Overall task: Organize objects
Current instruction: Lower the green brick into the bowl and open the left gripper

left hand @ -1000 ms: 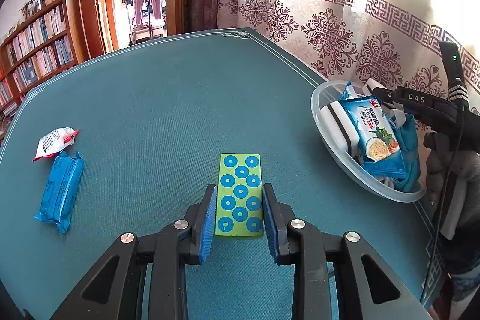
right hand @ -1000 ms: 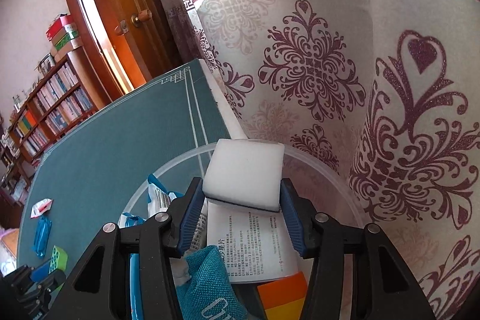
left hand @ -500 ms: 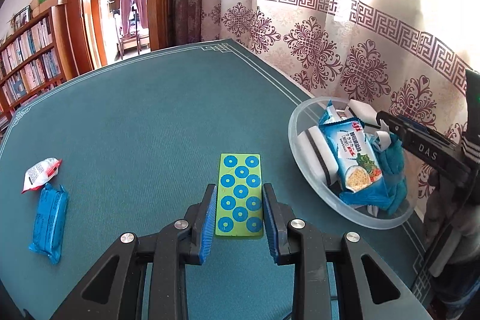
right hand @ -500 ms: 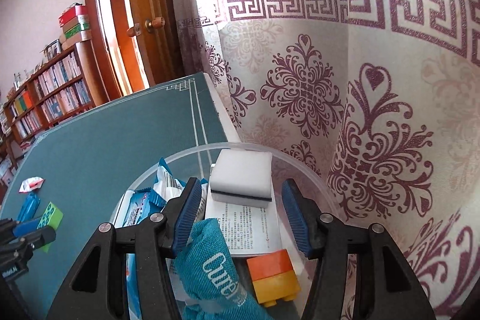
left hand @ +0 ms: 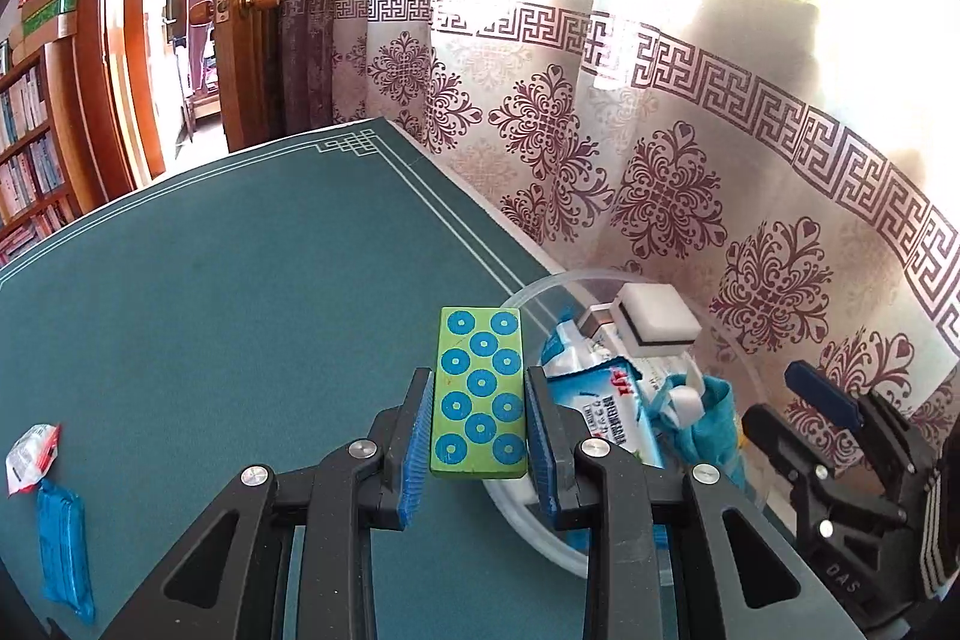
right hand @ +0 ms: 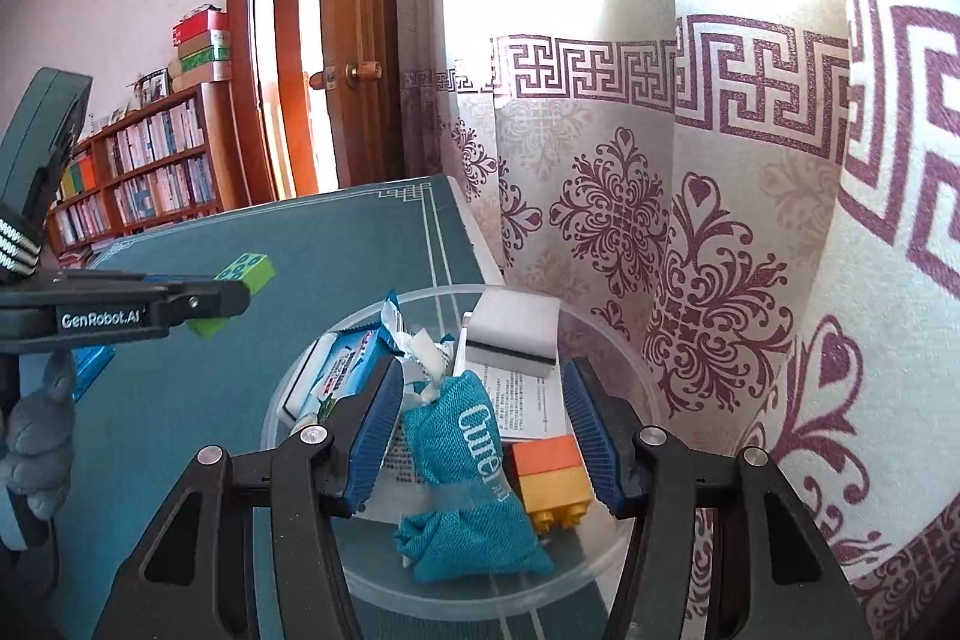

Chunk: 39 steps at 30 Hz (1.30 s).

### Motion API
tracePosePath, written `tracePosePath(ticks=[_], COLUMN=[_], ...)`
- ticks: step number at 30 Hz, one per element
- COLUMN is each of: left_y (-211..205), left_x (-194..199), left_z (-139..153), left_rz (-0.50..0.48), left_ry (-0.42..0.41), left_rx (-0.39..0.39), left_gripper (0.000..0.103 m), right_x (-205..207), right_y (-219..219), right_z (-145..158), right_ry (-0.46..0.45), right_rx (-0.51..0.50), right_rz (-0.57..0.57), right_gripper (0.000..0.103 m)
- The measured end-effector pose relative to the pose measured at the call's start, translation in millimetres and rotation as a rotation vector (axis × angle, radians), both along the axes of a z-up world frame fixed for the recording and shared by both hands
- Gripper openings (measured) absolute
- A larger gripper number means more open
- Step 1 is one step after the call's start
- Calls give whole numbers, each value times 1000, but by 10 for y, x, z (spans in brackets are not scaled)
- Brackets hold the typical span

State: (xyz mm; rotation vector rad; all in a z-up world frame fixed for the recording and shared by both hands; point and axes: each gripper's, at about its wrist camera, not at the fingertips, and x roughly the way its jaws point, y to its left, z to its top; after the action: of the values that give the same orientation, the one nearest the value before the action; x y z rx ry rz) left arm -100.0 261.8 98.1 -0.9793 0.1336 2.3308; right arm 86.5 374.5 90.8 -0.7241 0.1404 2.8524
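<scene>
**Green block carried toward the bowl while the right gripper stood clear**

Nearest the left wrist camera, the left gripper pinched the green block with blue dots by its long sides, both blue pads flat against it. That grip left the block's far end jutting forward, free to go in first. The block was off the teal table, and the right wrist view showed it in the air just short of the clear plastic bowl.

The right gripper hovered above the bowl with its jaws spread wide and nothing between them. Held open and over the near side, it seemed to be leaving room for the incoming block.

Inside the bowl lay a teal cloth pouch, an orange and yellow brick, a printed leaflet, a blue snack packet and a white sponge at the far side, resting on the leaflet. The bowl looked fairly full, so the block would probably have to land on top of the packet.

Well apart on the table, in the left wrist view, a blue wrapped pack and a small red and white sachet lay touching, not yet gathered.
</scene>
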Motion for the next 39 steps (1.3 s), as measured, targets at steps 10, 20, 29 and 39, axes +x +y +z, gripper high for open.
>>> tracePosePath(ticks=[10, 20, 29, 39], left_y=[609, 783, 610, 374], left_x=[-102, -205, -210, -41], left_z=[41, -52, -99, -61], left_rz=[-81, -97, -64, 19], left_ry=[-57, -149, -152, 27], left_rx=[23, 77, 80, -8], left_gripper=[31, 31, 42, 77], right_x=[89, 111, 108, 89], right_y=[141, 39, -5, -62], right_z=[-48, -60, -88, -120], right_ry=[0, 8, -6, -27], right_rx=[-56, -41, -36, -31], right_rz=[-2, 26, 28, 42], right_gripper=[57, 57, 57, 57])
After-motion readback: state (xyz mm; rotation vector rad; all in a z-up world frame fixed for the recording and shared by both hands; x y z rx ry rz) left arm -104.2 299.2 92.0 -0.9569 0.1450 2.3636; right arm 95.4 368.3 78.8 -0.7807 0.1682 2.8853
